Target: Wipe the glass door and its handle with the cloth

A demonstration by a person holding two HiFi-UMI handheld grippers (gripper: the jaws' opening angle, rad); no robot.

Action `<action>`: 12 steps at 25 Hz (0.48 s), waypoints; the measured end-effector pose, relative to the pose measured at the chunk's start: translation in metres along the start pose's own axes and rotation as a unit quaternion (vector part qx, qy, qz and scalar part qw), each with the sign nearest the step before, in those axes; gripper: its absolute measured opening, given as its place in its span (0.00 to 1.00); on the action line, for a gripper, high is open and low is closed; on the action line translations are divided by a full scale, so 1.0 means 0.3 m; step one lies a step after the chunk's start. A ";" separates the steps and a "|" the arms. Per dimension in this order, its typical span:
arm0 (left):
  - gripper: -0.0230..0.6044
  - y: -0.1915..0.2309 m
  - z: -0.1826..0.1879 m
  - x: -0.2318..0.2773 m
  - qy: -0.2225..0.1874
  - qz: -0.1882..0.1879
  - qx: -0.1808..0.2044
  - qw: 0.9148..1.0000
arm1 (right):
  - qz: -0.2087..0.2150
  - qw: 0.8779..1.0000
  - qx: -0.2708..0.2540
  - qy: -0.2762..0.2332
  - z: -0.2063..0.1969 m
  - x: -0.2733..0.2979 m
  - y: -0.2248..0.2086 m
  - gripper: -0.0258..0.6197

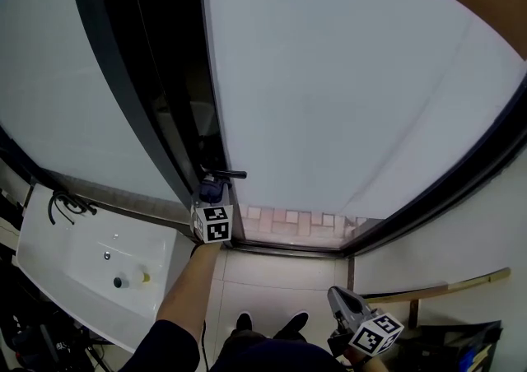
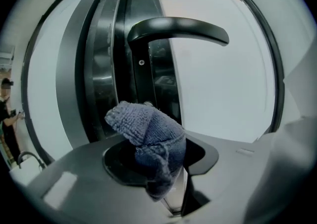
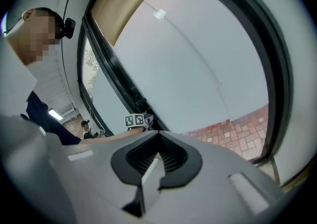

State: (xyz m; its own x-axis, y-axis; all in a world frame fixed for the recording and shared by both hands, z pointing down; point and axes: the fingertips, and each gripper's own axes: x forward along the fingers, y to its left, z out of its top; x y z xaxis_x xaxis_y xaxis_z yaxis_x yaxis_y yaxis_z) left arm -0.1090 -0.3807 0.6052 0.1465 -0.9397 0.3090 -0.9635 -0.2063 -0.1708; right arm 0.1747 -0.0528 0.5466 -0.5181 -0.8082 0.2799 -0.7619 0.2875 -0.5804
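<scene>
Nearest, low at the right, the right hand-held gripper (image 1: 342, 303) hangs with its jaws pressed together on nothing. Farther in and to the left, the left hand-held gripper (image 1: 212, 194) is clamped on a bunched blue-grey knitted cloth (image 2: 148, 136), whose bulging end sits just below the black metal lever handle (image 2: 174, 27) (whether it touches the handle's upright plate cannot be told). Beyond, right of the handle, spreads the frosted white glass door (image 1: 346, 99) in its dark frame.
</scene>
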 end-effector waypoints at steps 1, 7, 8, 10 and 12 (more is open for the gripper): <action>0.30 -0.003 -0.002 0.002 0.005 -0.001 0.013 1.000 | -0.001 1.000 0.001 0.002 -0.003 0.000 -0.006 0.04; 0.29 -0.031 -0.066 0.029 0.049 -0.024 0.047 0.997 | 0.011 1.000 -0.002 0.011 -0.010 0.030 0.007 0.04; 0.29 -0.041 -0.096 0.040 0.065 -0.033 0.046 0.996 | 0.014 1.000 -0.004 0.012 -0.009 0.034 0.013 0.04; 0.30 -0.066 -0.176 0.073 0.109 -0.058 0.036 0.992 | 0.017 1.000 -0.007 0.012 -0.006 0.038 0.023 0.04; 0.30 -0.076 -0.215 0.095 0.128 -0.065 0.035 0.989 | 0.016 1.000 -0.009 0.010 0.000 0.034 0.029 0.04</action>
State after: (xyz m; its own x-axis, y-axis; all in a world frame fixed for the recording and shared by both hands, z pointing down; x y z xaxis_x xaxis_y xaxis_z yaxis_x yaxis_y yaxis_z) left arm -0.0974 -0.3852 0.6783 0.1976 -0.8063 0.5575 -0.9208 -0.3477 -0.1765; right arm 0.1626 -0.0585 0.5444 -0.5504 -0.7877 0.2768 -0.7511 0.3224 -0.5761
